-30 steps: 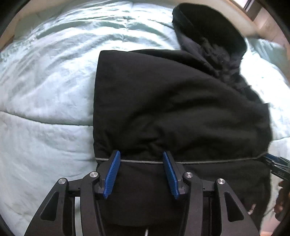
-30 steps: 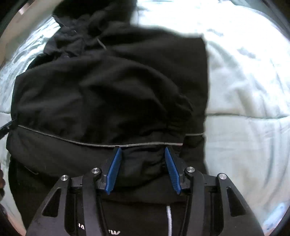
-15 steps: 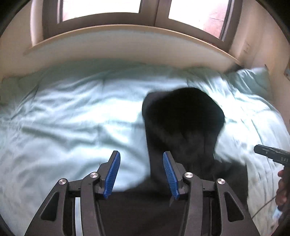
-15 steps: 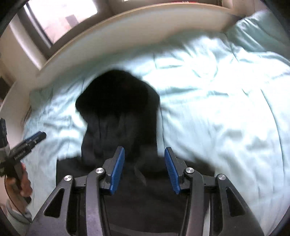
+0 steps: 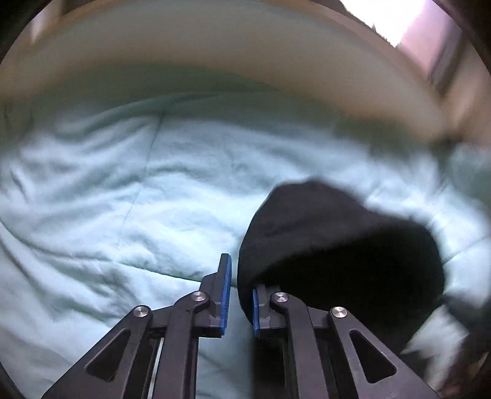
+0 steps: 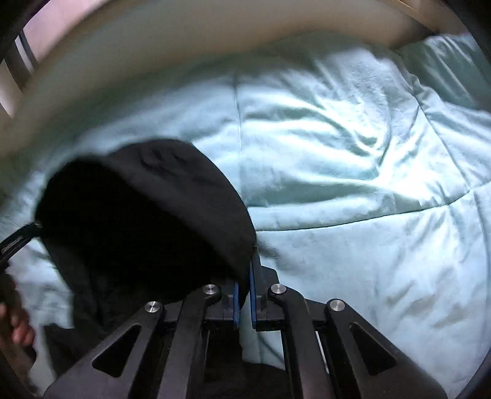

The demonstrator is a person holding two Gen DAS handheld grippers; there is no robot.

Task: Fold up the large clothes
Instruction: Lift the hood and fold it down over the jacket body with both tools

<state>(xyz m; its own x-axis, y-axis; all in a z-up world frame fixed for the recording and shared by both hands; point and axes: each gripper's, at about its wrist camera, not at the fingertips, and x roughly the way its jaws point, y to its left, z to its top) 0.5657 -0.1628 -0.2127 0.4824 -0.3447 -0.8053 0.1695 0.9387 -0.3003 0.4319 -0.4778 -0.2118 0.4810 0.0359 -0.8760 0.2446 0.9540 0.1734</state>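
Black fleece fills the lower part of both wrist views: the large black hooded garment [image 5: 337, 254] lies bunched on the pale mint quilted bedspread [image 5: 122, 199], and I have an edge of it in each tool. My left gripper [image 5: 239, 294] has its blue pads [image 5: 226, 294] drawn in close, though a narrow slot shows between them in its own view; the garment's left edge drops into that slot against the right-hand pad, while the left-hand pad stands just clear with bedspread showing behind it. I read the jaws as closed on that fold of cloth, the fabric rising from them in a dark dome. My right gripper [image 6: 244, 294] is clamped tighter, its two blue pads almost together with a thin fold of the same black garment [image 6: 138, 214] pinched between them, the cloth spreading up and leftward from the grip. At the left rim of the right wrist view I can see the other gripper's black fingers [image 6: 18, 242] meeting the garment's far edge, and below them my left hand [image 6: 18, 322] on the handle. Behind the bedspread [image 6: 353, 153] runs a cream curved headboard [image 6: 153, 40], blurred, with a bright window [image 5: 408, 24] above it.
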